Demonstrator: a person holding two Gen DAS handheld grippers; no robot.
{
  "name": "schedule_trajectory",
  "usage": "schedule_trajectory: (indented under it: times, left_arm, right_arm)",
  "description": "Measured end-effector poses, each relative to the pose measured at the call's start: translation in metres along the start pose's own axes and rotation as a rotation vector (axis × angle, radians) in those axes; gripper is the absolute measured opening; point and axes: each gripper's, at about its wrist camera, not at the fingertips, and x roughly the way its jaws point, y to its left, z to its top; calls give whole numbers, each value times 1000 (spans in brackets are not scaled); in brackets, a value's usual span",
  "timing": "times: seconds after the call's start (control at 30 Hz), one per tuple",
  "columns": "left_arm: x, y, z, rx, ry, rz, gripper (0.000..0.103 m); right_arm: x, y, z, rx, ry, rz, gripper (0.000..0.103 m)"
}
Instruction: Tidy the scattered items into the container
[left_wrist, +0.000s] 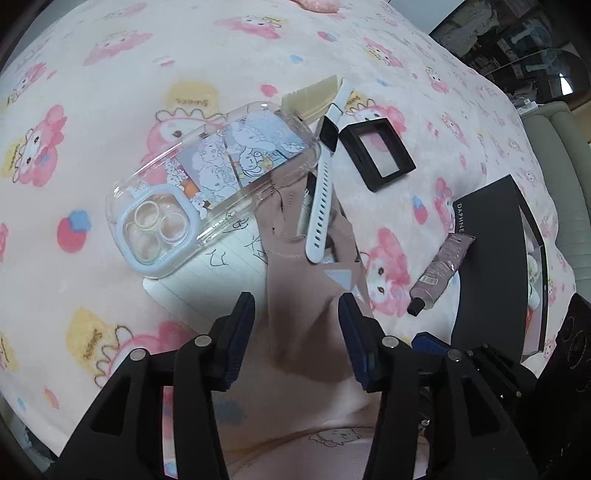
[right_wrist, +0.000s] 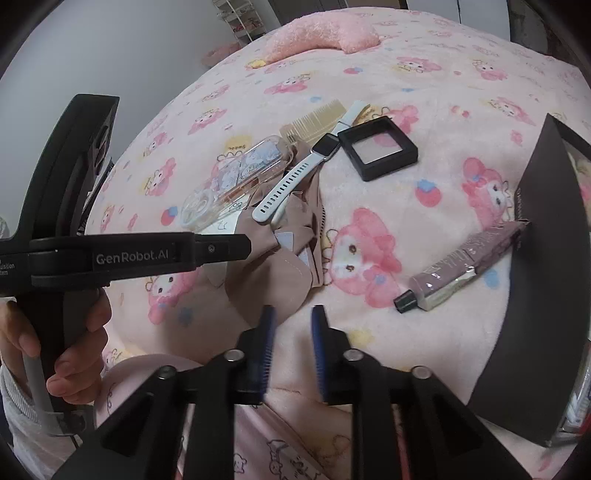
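Scattered on the pink cartoon blanket lie a clear phone case (left_wrist: 207, 184) (right_wrist: 236, 177), a white smartwatch (left_wrist: 323, 184) (right_wrist: 291, 177), a beige comb (left_wrist: 310, 98) (right_wrist: 314, 122), a black square frame box (left_wrist: 376, 153) (right_wrist: 376, 151) and a mauve tube (left_wrist: 441, 273) (right_wrist: 465, 264). The tube leans against the dark box container (left_wrist: 491, 266) (right_wrist: 546, 258). A brown-pink cloth (left_wrist: 306, 295) (right_wrist: 273, 273) lies under the watch. My left gripper (left_wrist: 295, 306) hangs open over the cloth. My right gripper (right_wrist: 293, 314) is open and empty, just short of the cloth's edge.
Lined notepaper (left_wrist: 207, 273) sticks out from under the case and cloth. A hand (right_wrist: 74, 354) holds the left gripper's handle at the left. A pink pillow (right_wrist: 325, 37) lies at the far end of the bed. A grey padded seat (left_wrist: 554, 184) stands beyond the box.
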Motion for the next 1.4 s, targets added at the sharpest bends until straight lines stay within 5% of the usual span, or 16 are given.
schedule_trajectory:
  times: [0.03, 0.17, 0.3, 0.37, 0.47, 0.63, 0.73, 1.03, 1.1, 1.23, 1.3, 1.4]
  left_arm:
    - [6, 4, 2, -11, 17, -9, 48]
    - [27, 6, 8, -27, 70, -95, 43]
    - [38, -3, 12, -18, 83, -40, 13]
    - [34, -9, 10, 1, 63, -6, 5]
    - [19, -21, 3, 26, 29, -36, 2]
    - [-1, -58, -15, 102, -18, -51, 2]
    - [-11, -71, -30, 127, 0, -118, 2]
    - [-6, -130, -81, 248, 84, -164, 5]
    - [-7, -129, -82, 244, 90, -173, 12]
    - [-9, -109, -71, 168, 26, -55, 23]
    - [-4, -98, -61, 114, 32, -72, 28]
    - [8, -91, -45, 73, 49, -41, 33]
  right_arm:
    - [6, 1, 4, 2, 0, 10, 46]
    - [37, 1, 17, 3, 29, 23, 46]
    - [72, -10, 21, 36, 94, 18, 44]
    - [73, -19, 20, 76, 88, 18, 22]
    - [55, -27, 18, 111, 34, 70, 10]
    - [8, -23, 9, 99, -57, 54, 7]
    - [-22, -22, -4, 94, -98, 45, 7]
    - [-79, -44, -52, 118, -126, -67, 7]
    - [-84, -50, -63, 124, -121, -84, 7]
    - [-80, -60, -76, 127, -75, -75, 9]
    - [-72, -63, -78, 130, -49, -40, 9]
    - [-55, -68, -79, 162, -19, -28, 23]
